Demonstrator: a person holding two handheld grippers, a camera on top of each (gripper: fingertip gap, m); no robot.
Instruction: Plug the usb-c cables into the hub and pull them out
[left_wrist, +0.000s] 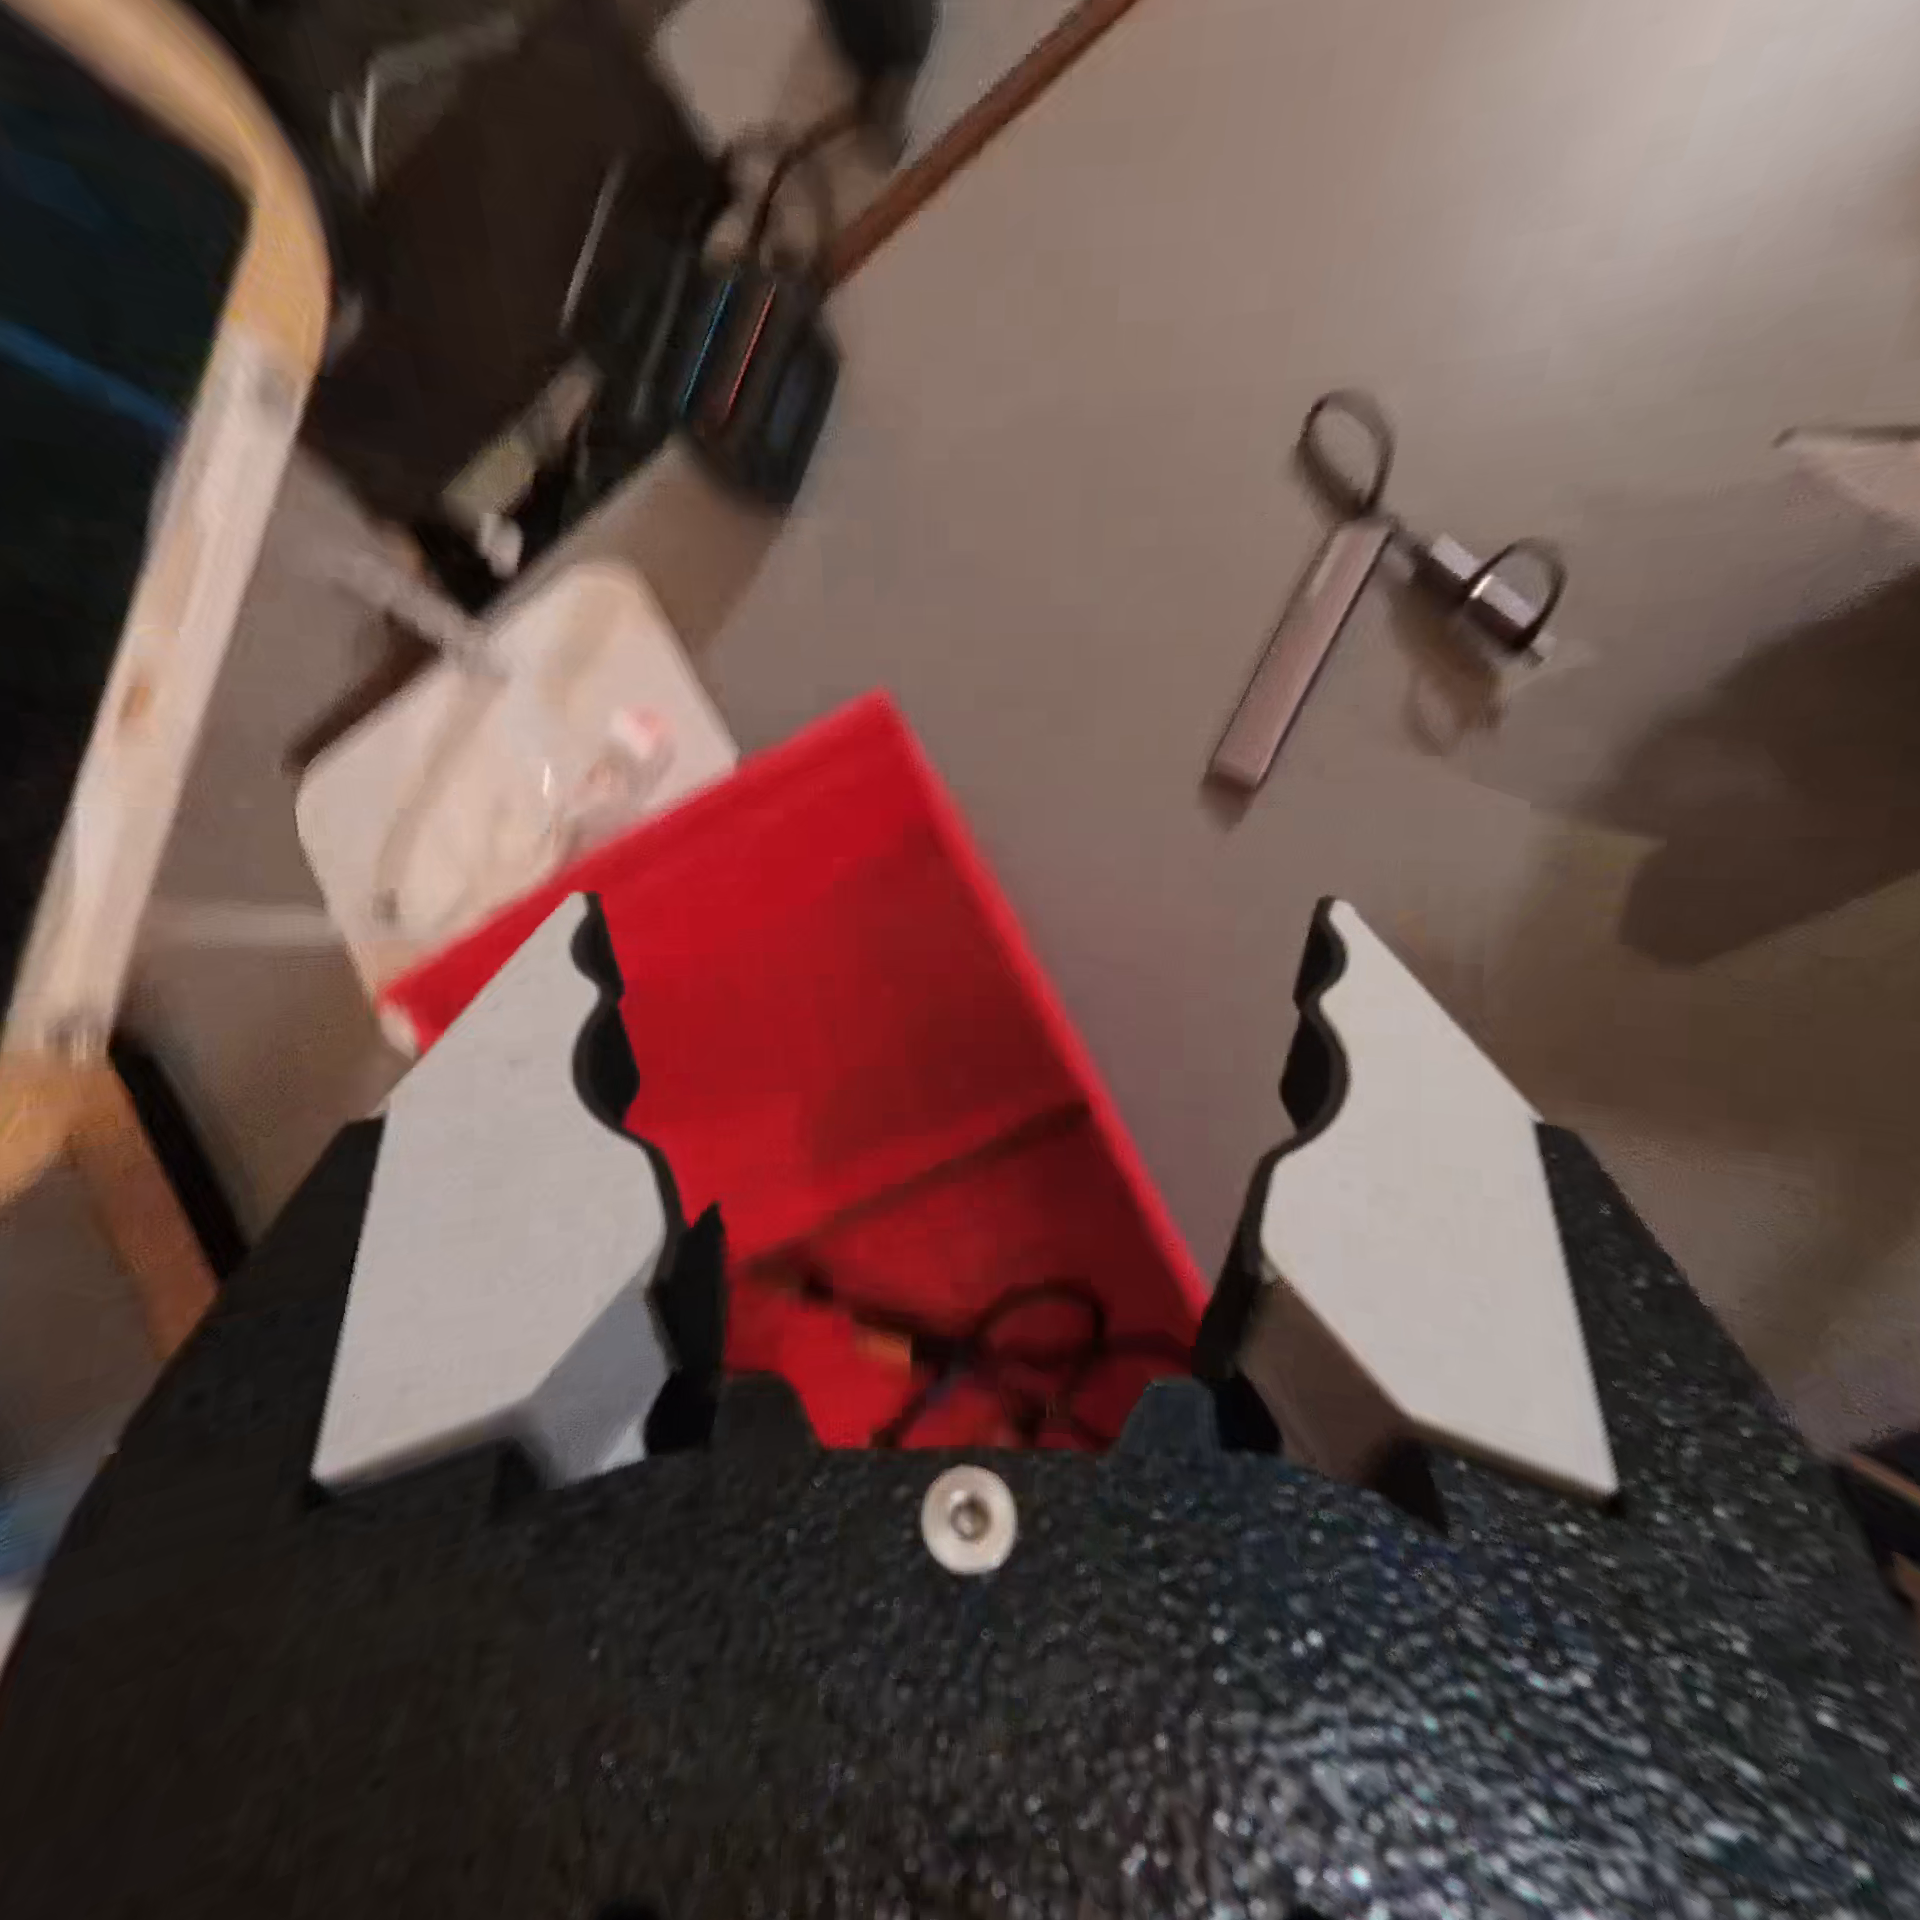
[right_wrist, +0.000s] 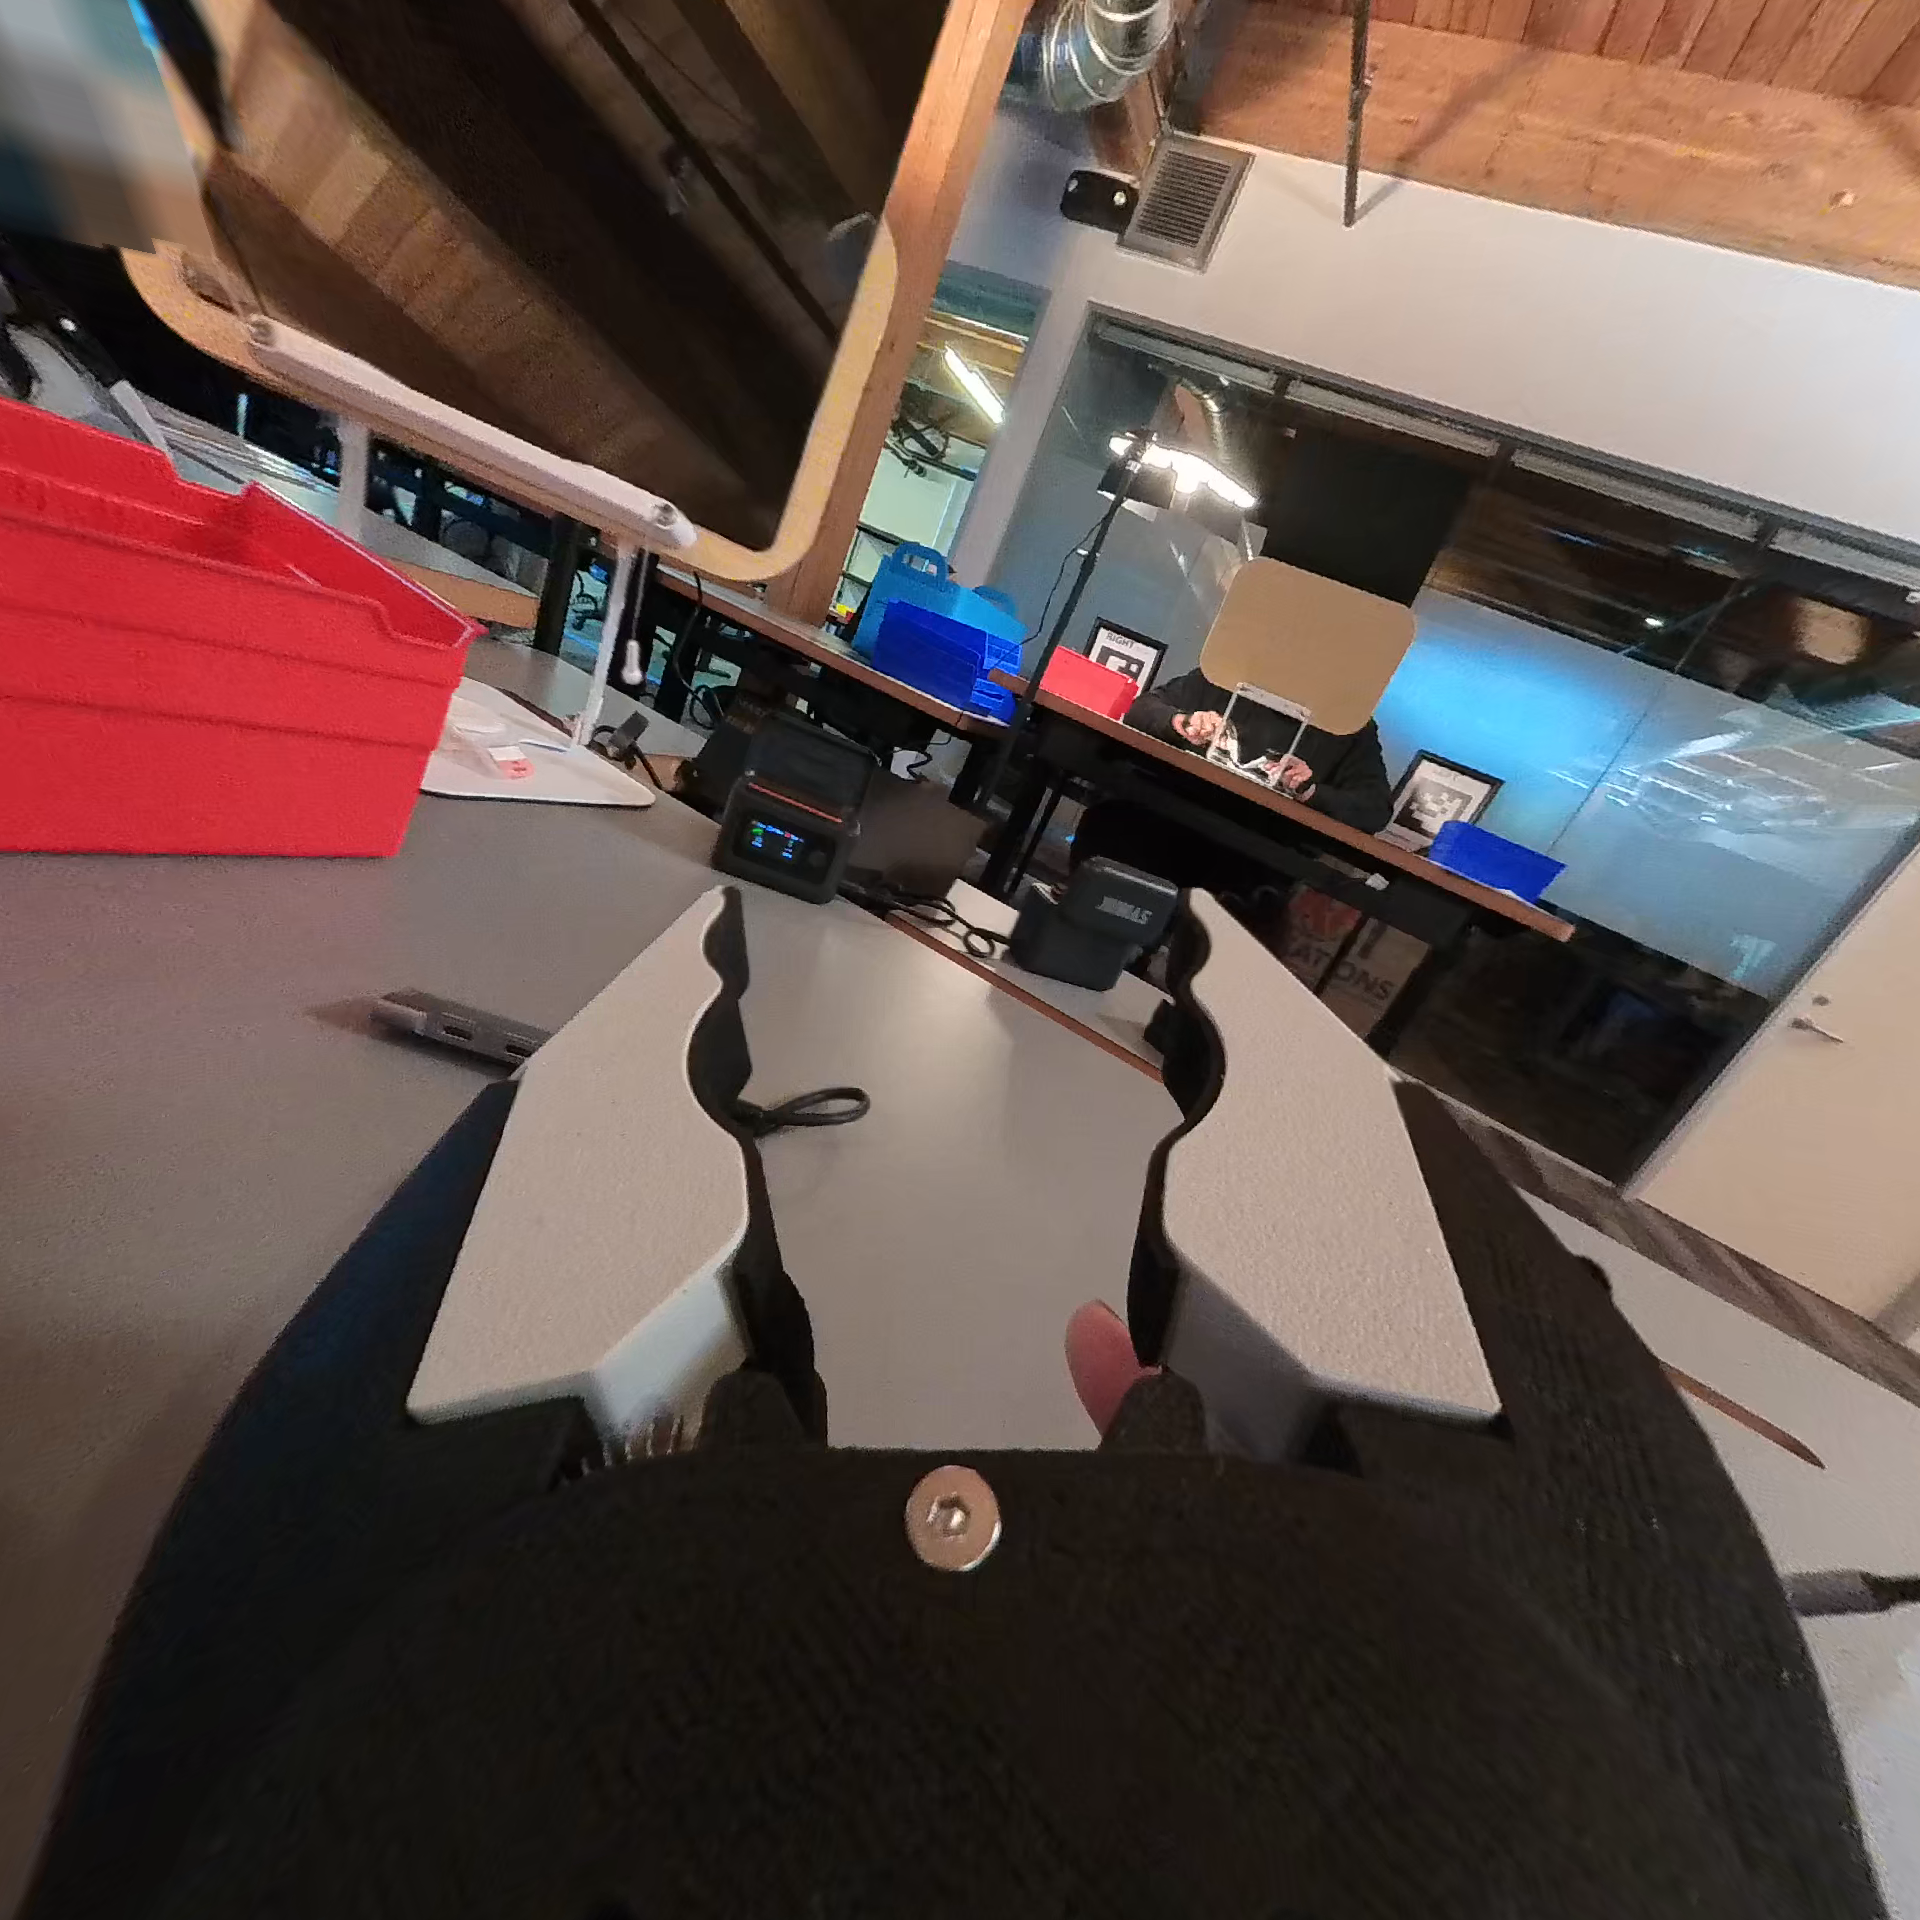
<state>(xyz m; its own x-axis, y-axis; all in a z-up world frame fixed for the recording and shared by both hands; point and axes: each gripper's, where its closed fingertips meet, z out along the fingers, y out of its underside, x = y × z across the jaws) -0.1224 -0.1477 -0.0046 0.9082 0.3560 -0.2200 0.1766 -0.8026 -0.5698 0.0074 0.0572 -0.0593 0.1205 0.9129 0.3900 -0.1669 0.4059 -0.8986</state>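
The grey USB hub (left_wrist: 1301, 649) lies on the grey table, far ahead and right of my left gripper (left_wrist: 956, 935), with a short looped cable at its far end. A second looped cable with a metal plug (left_wrist: 1486, 597) lies just right of it. My left gripper is open and empty, above a red bin (left_wrist: 831, 987) that holds dark cables (left_wrist: 1023, 1340). In the right wrist view the hub (right_wrist: 457, 1029) lies left of my right gripper (right_wrist: 961, 914), which is open and empty low over the table. A black cable loop (right_wrist: 805, 1110) lies between its fingers.
A white tray (left_wrist: 499, 758) sits beyond the red bin, and dark devices (left_wrist: 748, 374) stand at the table's far edge. In the right wrist view stacked red bins (right_wrist: 208, 707) stand at left, a black power unit (right_wrist: 795, 821) ahead, and a person sits at another table (right_wrist: 1278, 790). The grey USB hub (left_wrist: 1301, 649) is closer to my right gripper, around 12 centimeters from its tips; the left tips are 20 centimeters off.
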